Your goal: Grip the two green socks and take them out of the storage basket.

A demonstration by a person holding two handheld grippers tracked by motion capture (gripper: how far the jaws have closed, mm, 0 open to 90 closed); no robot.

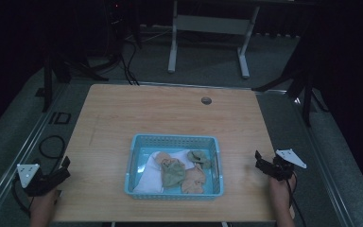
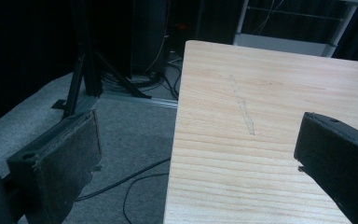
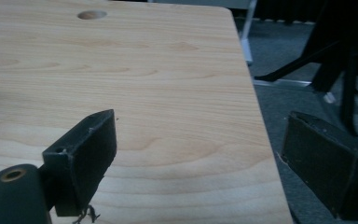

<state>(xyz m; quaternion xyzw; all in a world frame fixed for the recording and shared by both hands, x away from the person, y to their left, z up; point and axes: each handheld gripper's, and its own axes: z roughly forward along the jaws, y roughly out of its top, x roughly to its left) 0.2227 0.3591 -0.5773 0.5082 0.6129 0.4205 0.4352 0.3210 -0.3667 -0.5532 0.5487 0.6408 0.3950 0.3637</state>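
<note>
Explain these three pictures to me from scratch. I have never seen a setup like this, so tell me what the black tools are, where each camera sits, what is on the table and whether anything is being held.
A person sits at a wooden table with a hand-held two-jaw tool in each hand: the left gripper and the right gripper. The wide picture comes from a fixed camera above, looking down and forward. The other two come from small cameras that ride on the grippers and look out between their own black jaws. Both pairs of jaws stand wide open with nothing between them, so nothing is held. In the middle of the table stands a blue basket with a white cloth and several small crumpled cloths, greenish and tan. Each gripper hangs at a side edge of the table, apart from the basket.
</note>
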